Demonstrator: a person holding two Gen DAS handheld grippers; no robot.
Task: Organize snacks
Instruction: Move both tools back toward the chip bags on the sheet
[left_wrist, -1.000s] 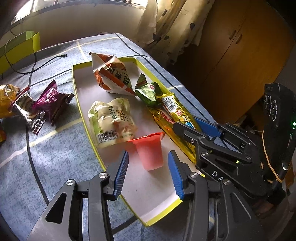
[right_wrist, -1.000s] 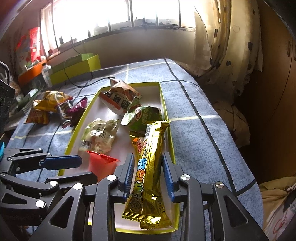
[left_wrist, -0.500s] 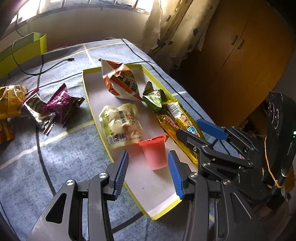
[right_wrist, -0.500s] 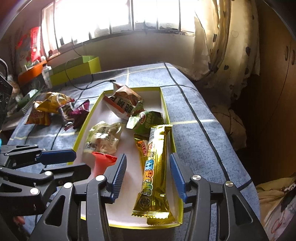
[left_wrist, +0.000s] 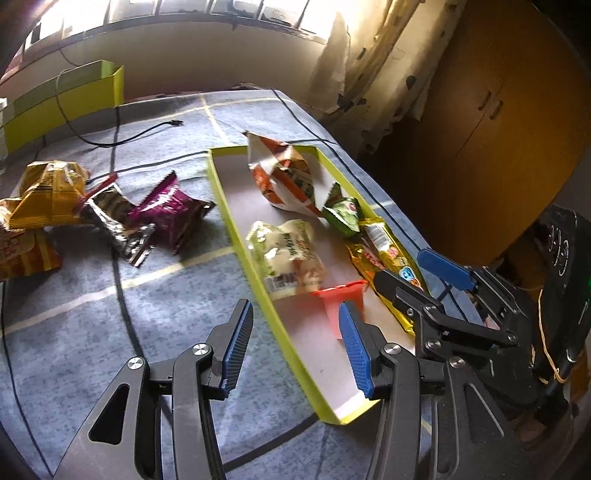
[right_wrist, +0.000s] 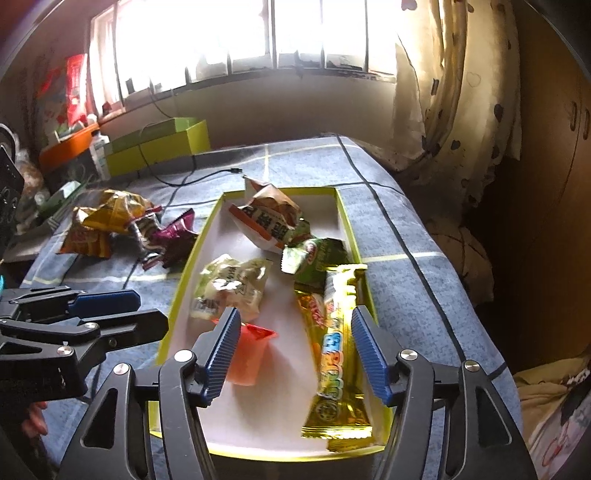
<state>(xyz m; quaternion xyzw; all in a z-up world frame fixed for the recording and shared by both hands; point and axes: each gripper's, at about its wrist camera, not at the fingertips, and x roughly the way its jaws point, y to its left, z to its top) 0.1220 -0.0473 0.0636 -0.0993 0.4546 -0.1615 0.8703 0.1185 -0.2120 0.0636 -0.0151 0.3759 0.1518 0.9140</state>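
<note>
Five snacks lie in the yellow-rimmed tray: the long gold bar along its right wall, a green packet and an orange-and-white bag farther back, a pale bag left of centre, and a red jelly cup near me. A second ago my right tool was clamped on the gold bar; its jaws have just been opening and now stand apart, pads clear of the wrapper, which rests flat in the tray between them. I judge that placement finished. My left tool is also apart, its jaws having just been widening, and holds nothing; it has drifted leftward, so the tray's left wall now sits between its pads and the cup is behind the right one. Left of the tray, on the blue checked surface, a purple packet, a dark striped one and yellow-orange bags remain unsorted. I expect those come next.
</note>
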